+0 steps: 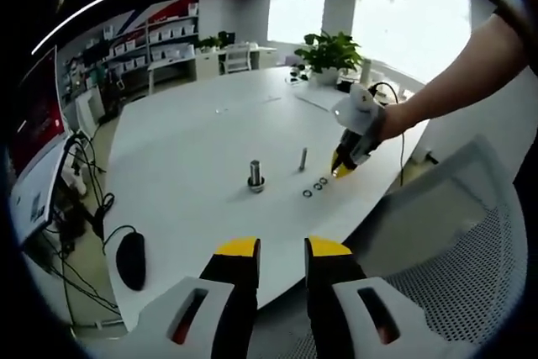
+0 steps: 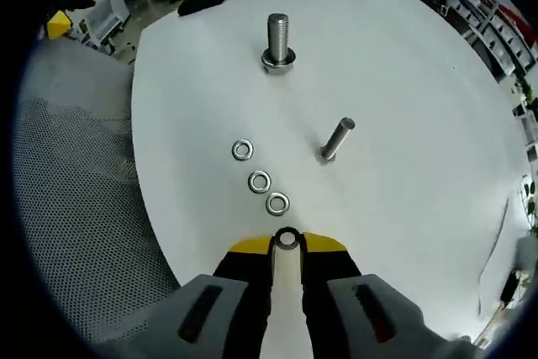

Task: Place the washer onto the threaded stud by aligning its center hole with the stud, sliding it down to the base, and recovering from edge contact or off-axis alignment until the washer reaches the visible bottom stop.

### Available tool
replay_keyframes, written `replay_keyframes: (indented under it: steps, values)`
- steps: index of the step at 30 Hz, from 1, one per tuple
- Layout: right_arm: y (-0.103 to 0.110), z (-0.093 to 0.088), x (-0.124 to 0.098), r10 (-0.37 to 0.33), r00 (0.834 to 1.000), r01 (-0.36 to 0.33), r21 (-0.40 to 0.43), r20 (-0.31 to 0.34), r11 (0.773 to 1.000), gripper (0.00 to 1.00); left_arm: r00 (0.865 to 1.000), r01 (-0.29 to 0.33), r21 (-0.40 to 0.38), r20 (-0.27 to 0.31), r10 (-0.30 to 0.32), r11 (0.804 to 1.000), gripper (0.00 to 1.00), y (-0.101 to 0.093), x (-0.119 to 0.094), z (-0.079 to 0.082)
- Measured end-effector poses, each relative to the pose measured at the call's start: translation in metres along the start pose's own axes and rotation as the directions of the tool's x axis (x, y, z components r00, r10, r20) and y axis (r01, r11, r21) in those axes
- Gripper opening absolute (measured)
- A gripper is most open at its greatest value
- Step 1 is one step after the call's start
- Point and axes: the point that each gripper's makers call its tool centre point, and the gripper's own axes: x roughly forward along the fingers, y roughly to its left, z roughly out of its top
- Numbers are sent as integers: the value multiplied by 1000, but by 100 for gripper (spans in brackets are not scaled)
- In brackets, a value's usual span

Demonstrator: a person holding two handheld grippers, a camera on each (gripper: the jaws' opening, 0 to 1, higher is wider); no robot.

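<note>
In the right gripper view, my right gripper (image 2: 287,243) is shut on a small steel washer (image 2: 287,239), held at the fingertips low over the white round table (image 2: 403,81). Three loose washers (image 2: 259,181) lie in a row just ahead of it. Beyond them a thin threaded stud (image 2: 336,139) stands upright, and farther off is a thick threaded stud (image 2: 277,37) with a ring at its base. In the left gripper view, my left gripper (image 1: 282,250) is open and holds nothing, at the table's near edge. A hand holds the right gripper (image 1: 343,166) beside the washers (image 1: 317,187), right of the thin stud (image 1: 303,158) and thick stud (image 1: 255,176).
A black mouse (image 1: 130,260) with its cable lies at the table's left edge. A potted plant (image 1: 330,52) stands at the far side. A mesh chair (image 1: 471,250) is close to the table's right edge. Shelves and desks line the room behind.
</note>
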Motion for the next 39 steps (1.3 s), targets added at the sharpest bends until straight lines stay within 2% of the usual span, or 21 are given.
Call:
replay_keyframes:
  steps: [3, 7, 10, 13, 19, 23, 26, 39]
  values:
    - [0, 9, -8, -10, 1000, 10, -9, 11, 1000, 14, 999, 32, -13, 24, -31, 999, 19, -4, 0, 3]
    - [-3, 24, -15, -15, 999, 15, -7, 29, 1000, 14, 1000, 29, 13, 10, -29, 999, 19, -6, 0, 1]
    - [-5, 37, -20, -36, 998, 37, -14, 44, 999, 14, 999, 30, 15, 25, -30, 999, 19, -6, -1, 4]
    - [-6, 42, -24, -50, 997, 51, -19, 52, 999, 14, 999, 38, 1, 28, -38, 999, 19, -7, -2, 3]
    - [-11, 56, -38, -74, 995, 75, -20, 70, 997, 14, 999, 41, 28, 24, -42, 999, 18, -10, -2, 4]
    - [-15, 60, -41, -83, 992, 85, -24, 90, 996, 14, 999, 35, 13, 27, -35, 999, 18, -9, -3, 5]
    - [-17, 63, -43, -87, 991, 90, -26, 104, 996, 14, 999, 27, 41, 23, -28, 999, 18, -9, -3, 5]
    - [-27, 73, -32, -69, 991, 77, -70, 115, 995, 14, 1000, 6, 55, -7, -6, 998, 18, -6, 0, -2]
